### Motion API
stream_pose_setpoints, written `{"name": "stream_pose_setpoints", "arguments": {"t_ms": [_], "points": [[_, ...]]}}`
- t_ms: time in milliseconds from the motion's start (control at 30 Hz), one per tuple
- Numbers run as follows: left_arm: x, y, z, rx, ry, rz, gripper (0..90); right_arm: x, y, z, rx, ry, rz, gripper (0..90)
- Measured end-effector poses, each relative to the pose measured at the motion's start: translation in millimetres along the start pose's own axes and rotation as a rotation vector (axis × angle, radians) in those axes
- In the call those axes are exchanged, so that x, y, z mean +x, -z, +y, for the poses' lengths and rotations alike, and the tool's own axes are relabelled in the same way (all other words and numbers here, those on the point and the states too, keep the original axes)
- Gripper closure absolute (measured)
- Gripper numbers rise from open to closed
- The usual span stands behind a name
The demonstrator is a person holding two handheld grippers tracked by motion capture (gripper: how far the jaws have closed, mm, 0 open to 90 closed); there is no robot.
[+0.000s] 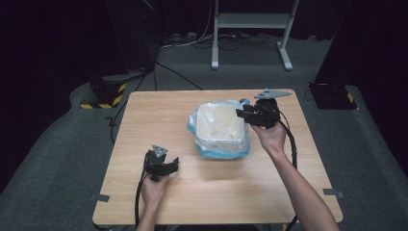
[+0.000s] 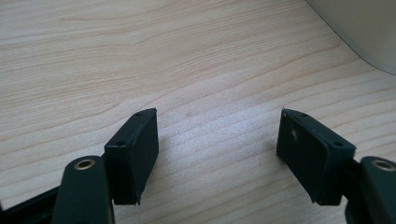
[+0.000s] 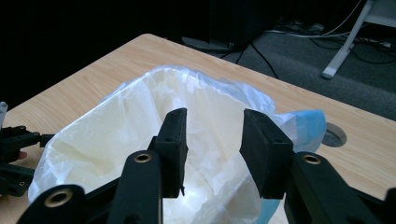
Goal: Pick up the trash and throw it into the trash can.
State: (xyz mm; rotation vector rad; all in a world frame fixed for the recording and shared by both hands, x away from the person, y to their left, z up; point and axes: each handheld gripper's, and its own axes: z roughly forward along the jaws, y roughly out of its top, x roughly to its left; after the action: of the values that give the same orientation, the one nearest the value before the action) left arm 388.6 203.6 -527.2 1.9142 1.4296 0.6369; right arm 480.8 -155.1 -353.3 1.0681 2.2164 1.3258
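One white bin [image 1: 221,126], translucent bag-lined

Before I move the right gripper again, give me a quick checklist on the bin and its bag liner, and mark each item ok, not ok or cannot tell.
1. Right gripper at the bin's rim: ok, it sits at the right-hand edge.
2. Right gripper open, nothing pinched: ok, the jaws stand apart over the liner with a gap between them.
3. Bag liner folded over the rim of the bin: ok on the sides in view.
4. Liner seated down to the bin's bottom: cannot tell.
5. Left gripper out of the way: ok, open over bare table.
6. Bin upright on the table: ok.
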Motion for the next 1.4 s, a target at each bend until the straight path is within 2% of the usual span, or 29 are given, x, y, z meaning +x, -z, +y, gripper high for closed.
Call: {"name": "stream_pose_setpoints", "arguments": {"t_ms": [567, 1133, 1400], "points": [[0.0, 0.0, 0.0, 0.0, 0.0, 0.0, 29.3, -7.3, 30.6, -11.6, -0.067, -0.026, -0.019, 55.8], [0.0, 0.0, 0.0, 0.0, 0.0, 0.0, 29.4, -19.8, 58.1, -27.5, -0.105, -0.057, -0.054, 55.6], [0.0, 0.0, 0.0, 0.0, 0.0, 0.0, 29.3, -24.5, 65.4, -37.8, -0.112, -0.071, -0.069, 55.7]]}}
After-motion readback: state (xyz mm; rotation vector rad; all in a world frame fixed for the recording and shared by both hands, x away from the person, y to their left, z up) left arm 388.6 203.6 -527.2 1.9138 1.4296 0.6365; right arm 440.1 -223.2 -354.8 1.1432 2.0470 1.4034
